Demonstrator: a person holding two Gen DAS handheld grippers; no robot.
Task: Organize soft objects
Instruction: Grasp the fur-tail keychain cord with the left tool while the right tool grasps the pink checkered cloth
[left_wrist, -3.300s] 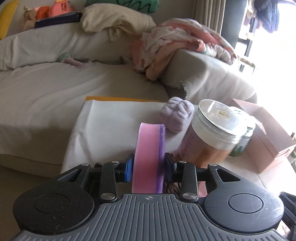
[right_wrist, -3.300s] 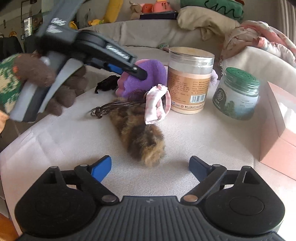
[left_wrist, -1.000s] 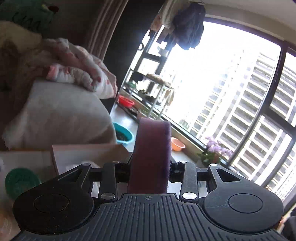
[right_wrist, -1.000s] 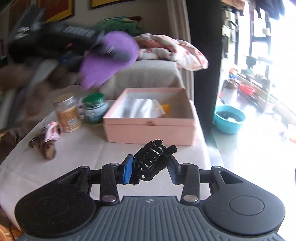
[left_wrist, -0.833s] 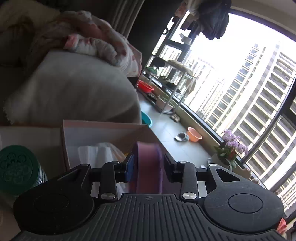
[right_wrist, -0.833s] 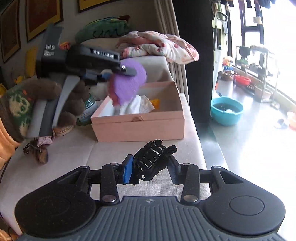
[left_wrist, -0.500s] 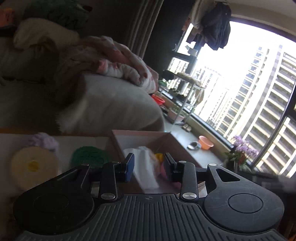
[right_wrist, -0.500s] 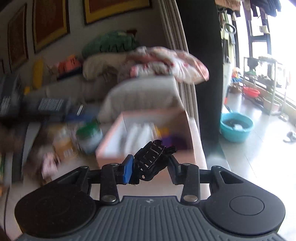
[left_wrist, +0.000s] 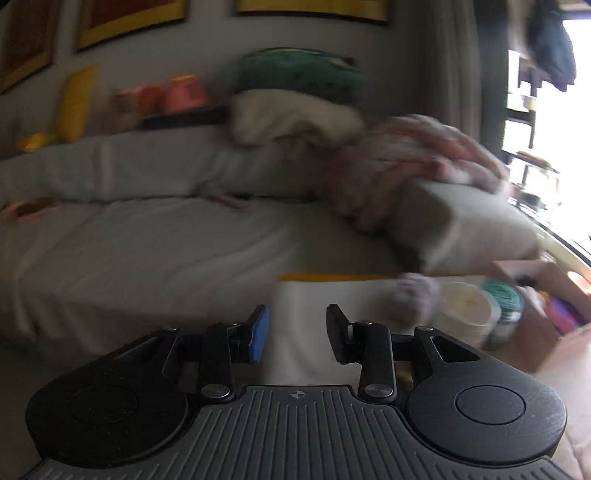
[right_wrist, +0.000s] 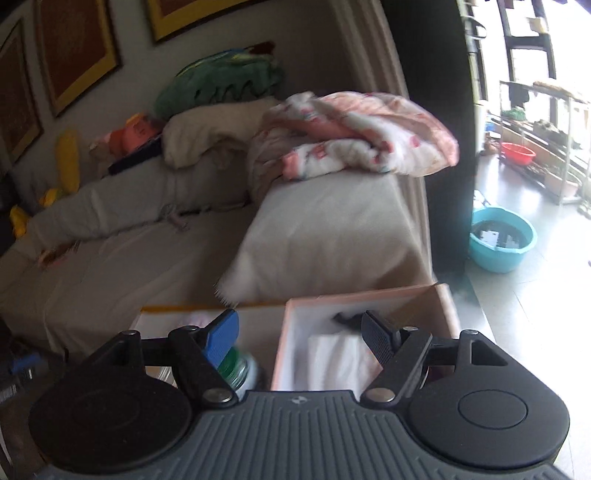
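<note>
Black hair clip (right_wrist: 349, 316) now lies inside pink box (right_wrist: 369, 295), dropped from my right gripper (right_wrist: 301, 332), jaws spread above box. Left gripper (left_wrist: 297, 328) also spread, empty, swinging away from box toward lilac plush (left_wrist: 413, 299).

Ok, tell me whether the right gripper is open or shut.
Open: the right gripper has its fingers spread wide, empty, above the pink box.
</note>
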